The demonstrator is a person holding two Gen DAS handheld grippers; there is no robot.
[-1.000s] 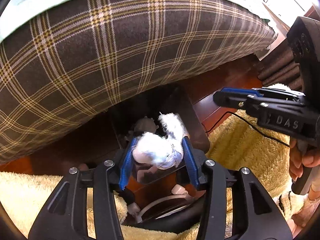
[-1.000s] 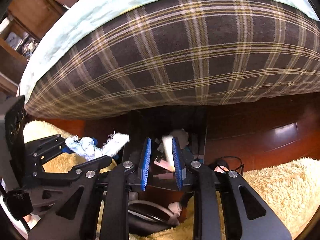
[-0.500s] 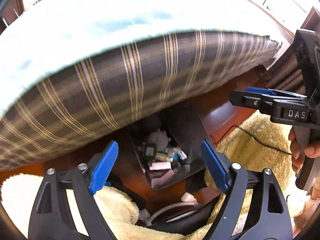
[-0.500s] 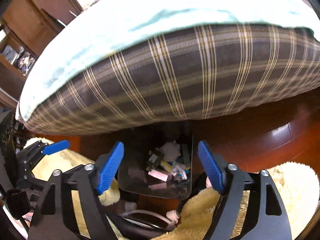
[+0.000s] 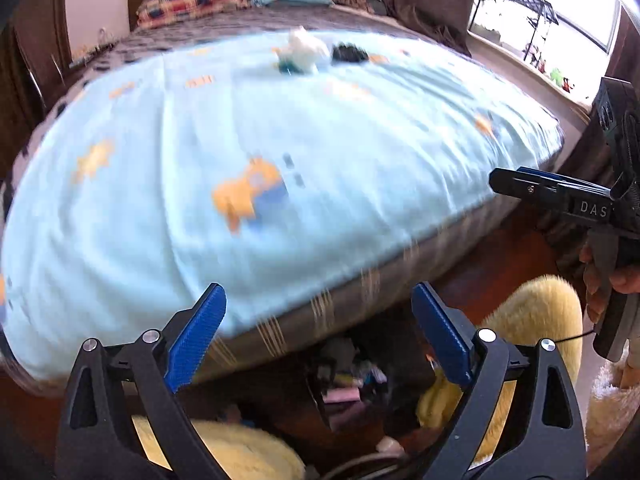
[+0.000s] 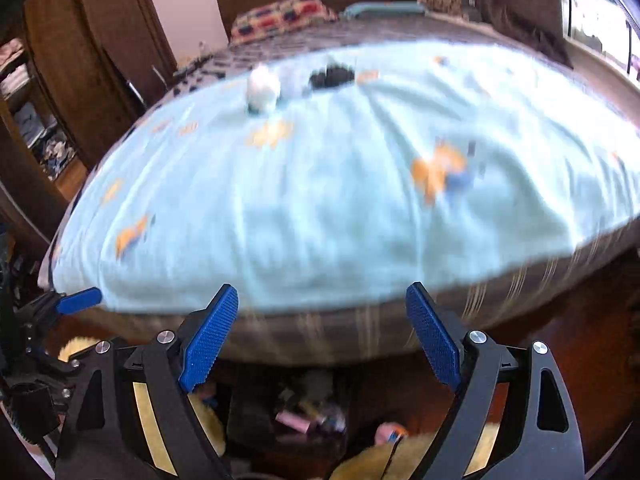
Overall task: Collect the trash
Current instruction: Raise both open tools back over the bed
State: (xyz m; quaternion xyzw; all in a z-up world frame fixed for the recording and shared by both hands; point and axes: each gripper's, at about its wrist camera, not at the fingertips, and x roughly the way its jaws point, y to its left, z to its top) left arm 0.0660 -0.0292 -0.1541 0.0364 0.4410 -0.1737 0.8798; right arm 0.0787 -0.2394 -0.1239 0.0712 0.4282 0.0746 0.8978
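Observation:
My left gripper [image 5: 318, 336] is open and empty, raised above the dark trash bin [image 5: 352, 388] on the floor at the foot of the bed. My right gripper [image 6: 322, 338] is open and empty too, above the same bin [image 6: 296, 416], which holds several scraps. On the light blue blanket [image 5: 240, 152] at the far side lie a white crumpled wad [image 5: 302, 54] and a dark clump [image 5: 350, 53]; they also show in the right wrist view, the wad [image 6: 262, 88] and the clump [image 6: 332, 75]. The right gripper shows at the right edge of the left wrist view [image 5: 560, 192].
A plaid mattress side [image 6: 360, 324] overhangs the bin. A yellow fluffy rug [image 5: 532, 312] covers the dark wood floor [image 6: 580, 344]. A patterned pillow [image 5: 188, 2] and headboard are at the far end. A wardrobe [image 6: 80, 60] stands left, a window [image 5: 552, 8] right.
The left gripper let go of the white and blue wad and the right gripper released its piece over the bin. Both opened wide, then rose and tilted up toward the bed top.

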